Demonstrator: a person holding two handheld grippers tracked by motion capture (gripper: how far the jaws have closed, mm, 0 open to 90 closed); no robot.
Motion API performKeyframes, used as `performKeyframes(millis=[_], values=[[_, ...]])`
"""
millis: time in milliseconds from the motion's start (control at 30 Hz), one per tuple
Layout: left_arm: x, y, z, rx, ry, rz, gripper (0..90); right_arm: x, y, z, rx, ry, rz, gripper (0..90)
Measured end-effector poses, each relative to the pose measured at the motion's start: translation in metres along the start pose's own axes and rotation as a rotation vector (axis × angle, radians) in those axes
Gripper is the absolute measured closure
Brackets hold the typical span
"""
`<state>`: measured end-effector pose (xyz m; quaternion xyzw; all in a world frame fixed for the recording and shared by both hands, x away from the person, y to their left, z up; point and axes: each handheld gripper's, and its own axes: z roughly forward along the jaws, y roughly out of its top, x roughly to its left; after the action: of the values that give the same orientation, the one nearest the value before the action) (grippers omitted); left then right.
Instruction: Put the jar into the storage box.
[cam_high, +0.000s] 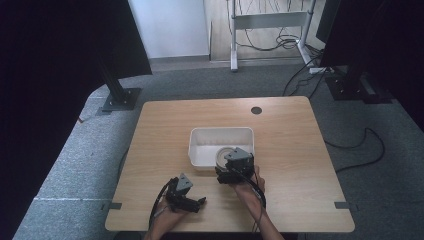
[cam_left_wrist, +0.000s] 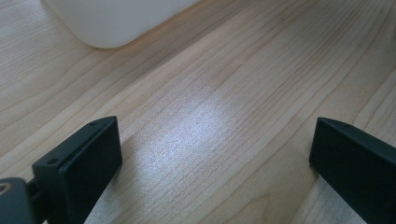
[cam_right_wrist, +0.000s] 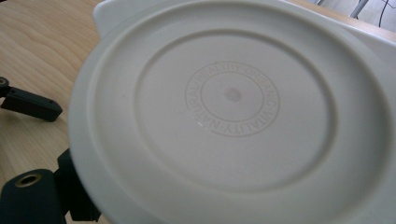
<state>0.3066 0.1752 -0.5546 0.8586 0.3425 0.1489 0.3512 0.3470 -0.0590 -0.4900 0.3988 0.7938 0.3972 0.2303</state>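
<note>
My right gripper (cam_high: 231, 169) sits at the near rim of the white tub (cam_high: 200, 145), clamped on a round cream plate (cam_right_wrist: 233, 112) whose underside fills my close view; I see one jaw at the plate's lower left edge, the other is hidden behind it. The plate tilts over the tub's near right corner. My left gripper (cam_high: 187, 200) rests low over bare tabletop (cam_left_wrist: 210, 116), jaws spread wide apart with nothing between them, the tub's rounded corner just ahead. Open wood lies left, right and beyond the tub.
</note>
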Motion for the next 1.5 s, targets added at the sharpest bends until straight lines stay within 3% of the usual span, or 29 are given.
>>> performKeyframes(millis=[867,1500], values=[[0.0,0.0,0.0,0.0,0.0,0.0,2.1,-0.015,0.015,0.023,-0.008,-0.04,0.027,9.3],[0.0,0.0,0.0,0.0,0.0,0.0,2.1,-0.021,0.009,0.049,0.021,-0.072,0.042,9.3]])
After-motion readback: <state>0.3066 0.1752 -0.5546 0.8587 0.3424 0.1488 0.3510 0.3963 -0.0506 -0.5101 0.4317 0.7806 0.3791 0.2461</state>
